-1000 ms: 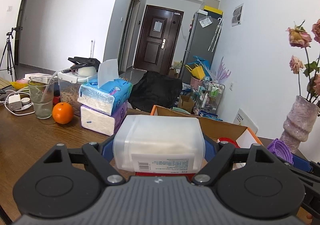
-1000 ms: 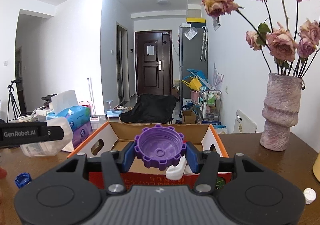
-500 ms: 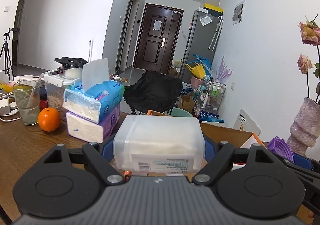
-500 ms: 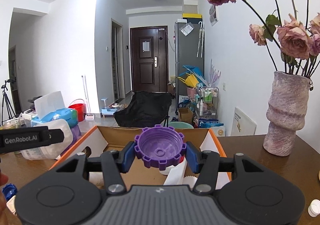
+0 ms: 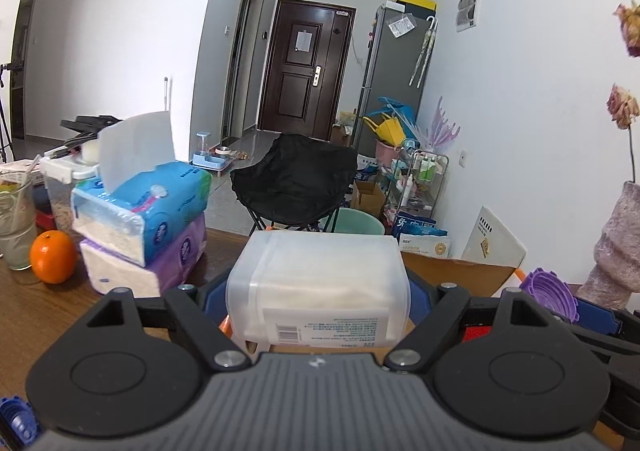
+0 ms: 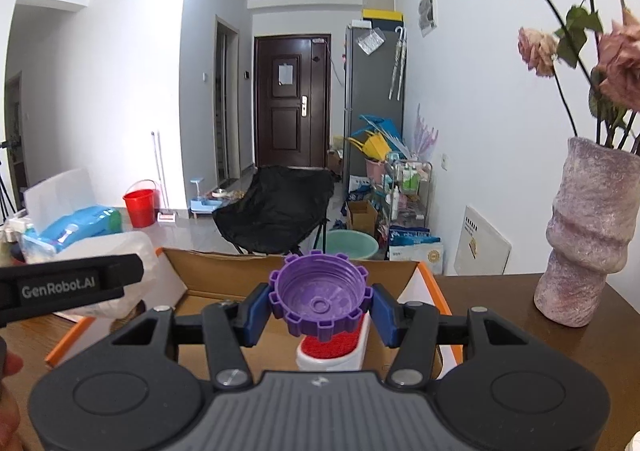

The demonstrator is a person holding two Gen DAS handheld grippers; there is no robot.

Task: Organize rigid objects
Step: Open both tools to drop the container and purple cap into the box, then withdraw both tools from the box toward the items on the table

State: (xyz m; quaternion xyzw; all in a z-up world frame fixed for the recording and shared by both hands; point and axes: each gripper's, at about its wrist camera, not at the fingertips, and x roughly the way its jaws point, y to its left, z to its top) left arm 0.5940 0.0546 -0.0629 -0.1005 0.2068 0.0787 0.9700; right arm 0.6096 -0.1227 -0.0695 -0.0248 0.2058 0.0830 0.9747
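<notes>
1. Fingers of the left gripper (image 5: pixel 318 303) are clamped on a translucent plastic box (image 5: pixel 318 283); a purple cap (image 6: pixel 319 297) is gripped by the right gripper (image 6: pixel 319 309).
2. Both items are held above the cardboard box (image 6: pixel 224 271) at the counter's far edge; lowering and release appear to be called for next.

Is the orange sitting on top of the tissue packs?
No, the orange sits on the table, left of the stacked tissue packs.
</notes>
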